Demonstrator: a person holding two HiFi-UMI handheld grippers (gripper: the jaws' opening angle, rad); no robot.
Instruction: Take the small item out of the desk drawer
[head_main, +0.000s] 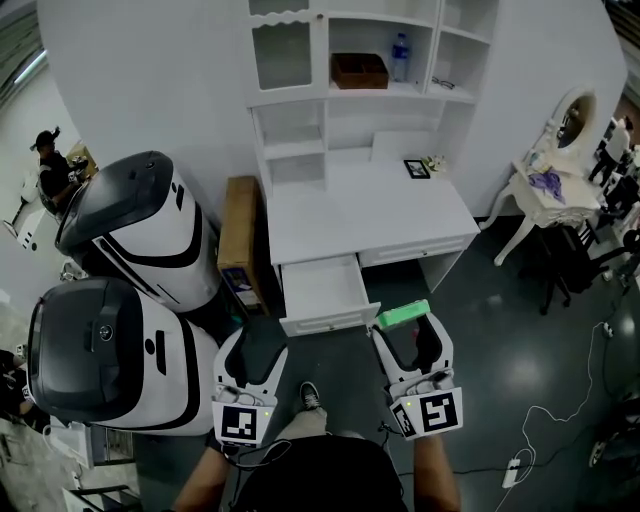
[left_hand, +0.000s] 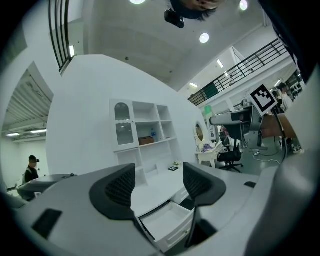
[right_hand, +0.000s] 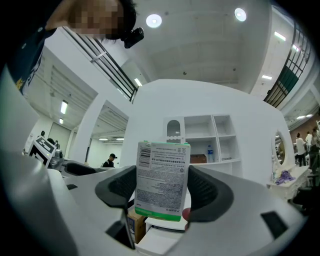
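Observation:
The white desk (head_main: 375, 215) has its left drawer (head_main: 322, 292) pulled out, and the inside shows bare white. My right gripper (head_main: 407, 328) hovers just right of the drawer front, shut on a small green-and-white box (head_main: 402, 314). In the right gripper view the box (right_hand: 161, 180) stands upright between the pads, printed label facing the camera. My left gripper (head_main: 252, 347) hangs open and empty in front of the drawer's left corner. In the left gripper view the jaws (left_hand: 157, 185) stand apart, framing the desk and the open drawer (left_hand: 167, 220).
Two large white-and-black pods (head_main: 135, 225) (head_main: 105, 355) stand left of the desk, with a cardboard box (head_main: 240, 240) between them and it. The hutch holds a brown box (head_main: 358, 70) and a bottle (head_main: 400, 55). A vanity table (head_main: 550, 190) and chair stand right; cables (head_main: 545, 425) lie on the floor.

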